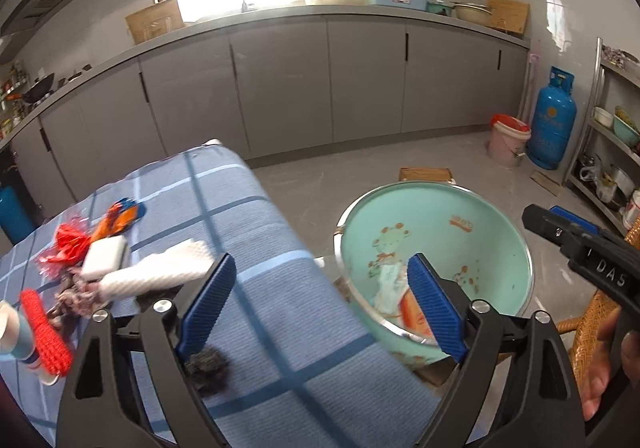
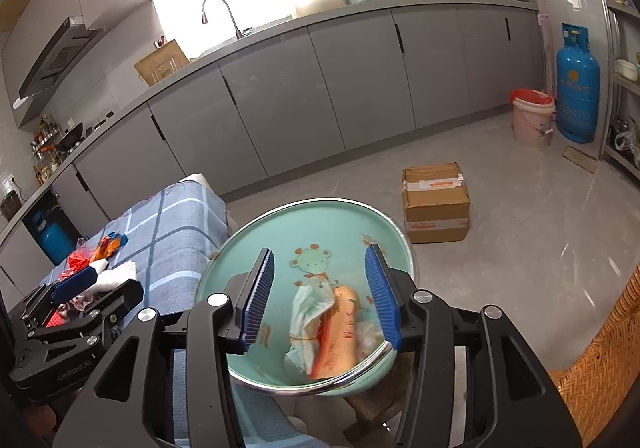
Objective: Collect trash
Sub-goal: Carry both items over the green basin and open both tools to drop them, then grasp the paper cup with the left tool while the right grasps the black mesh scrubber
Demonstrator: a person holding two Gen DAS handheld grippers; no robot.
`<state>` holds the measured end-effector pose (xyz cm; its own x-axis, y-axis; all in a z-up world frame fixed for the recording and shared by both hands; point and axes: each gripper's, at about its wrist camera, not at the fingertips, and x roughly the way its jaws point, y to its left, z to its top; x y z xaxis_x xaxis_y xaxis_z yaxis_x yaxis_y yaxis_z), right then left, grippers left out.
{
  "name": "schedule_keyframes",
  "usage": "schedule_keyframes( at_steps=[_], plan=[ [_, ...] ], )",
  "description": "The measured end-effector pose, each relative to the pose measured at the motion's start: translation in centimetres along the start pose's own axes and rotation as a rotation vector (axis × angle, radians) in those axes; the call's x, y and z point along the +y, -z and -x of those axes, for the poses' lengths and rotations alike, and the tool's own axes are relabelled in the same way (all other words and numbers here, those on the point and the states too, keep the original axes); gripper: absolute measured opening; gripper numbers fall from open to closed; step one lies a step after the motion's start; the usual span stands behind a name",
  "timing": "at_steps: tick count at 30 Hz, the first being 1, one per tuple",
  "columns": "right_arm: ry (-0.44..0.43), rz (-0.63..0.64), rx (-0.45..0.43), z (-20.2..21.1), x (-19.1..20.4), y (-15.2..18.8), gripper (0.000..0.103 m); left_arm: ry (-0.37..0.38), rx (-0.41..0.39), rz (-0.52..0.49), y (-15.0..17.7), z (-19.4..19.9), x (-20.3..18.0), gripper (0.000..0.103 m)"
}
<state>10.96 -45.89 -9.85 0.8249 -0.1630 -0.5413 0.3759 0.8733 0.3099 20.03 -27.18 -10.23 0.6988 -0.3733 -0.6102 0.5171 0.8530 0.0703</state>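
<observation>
My left gripper [image 1: 320, 288] is open with nothing between its pads, over the edge of the blue checked tablecloth [image 1: 256, 216]. On the cloth to its left lie a red wrapper [image 1: 70, 244], an orange and blue wrapper [image 1: 120, 218], a white sponge block [image 1: 106, 258], a white foam net [image 1: 160, 272], a red brush [image 1: 46, 332] and a dark clump [image 1: 208, 366]. My right gripper [image 2: 320, 288] is open above the mint basin [image 2: 248, 248]. An orange packet [image 2: 340, 332] and crumpled white wrapping [image 2: 308, 324] lie in the basin, clear of the pads.
A taped cardboard box [image 2: 436, 204] sits on the floor beyond the basin. A pink bucket with a red liner [image 2: 532, 120] and a blue gas cylinder [image 2: 578, 88] stand by the far wall. A wicker chair [image 2: 600, 368] is at my right. Grey cabinets [image 2: 320, 88] run along the back.
</observation>
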Motion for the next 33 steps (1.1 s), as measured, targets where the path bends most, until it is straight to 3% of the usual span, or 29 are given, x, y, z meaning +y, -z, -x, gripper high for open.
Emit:
schedule_keyframes(
  at_steps=[8,12,19,25,29,33],
  plan=[
    [-0.074,0.047,0.023,1.0,4.9,1.1,0.058,-0.082,-0.018,0.017,2.4,4.3,4.0,0.091],
    [-0.108,0.072,0.040,1.2,7.3,1.8,0.061,-0.134,-0.036,0.028,3.5,6.3,6.5,0.097],
    [-0.179,0.158,0.086,1.2,13.2,3.5,0.067,-0.304,-0.040,0.073,6.2,8.8,12.9,0.098],
    [-0.233,0.229,0.112,0.9,17.8,4.8,0.071,-0.448,0.011,0.193,9.6,9.7,21.0,0.098],
    [-0.250,0.261,0.130,0.3,19.9,5.4,0.071,-0.464,0.032,0.270,10.7,9.7,25.3,0.098],
    [-0.256,0.282,0.146,-0.3,21.4,6.1,0.073,-0.439,0.029,0.296,10.5,9.2,26.8,0.098]
  ],
)
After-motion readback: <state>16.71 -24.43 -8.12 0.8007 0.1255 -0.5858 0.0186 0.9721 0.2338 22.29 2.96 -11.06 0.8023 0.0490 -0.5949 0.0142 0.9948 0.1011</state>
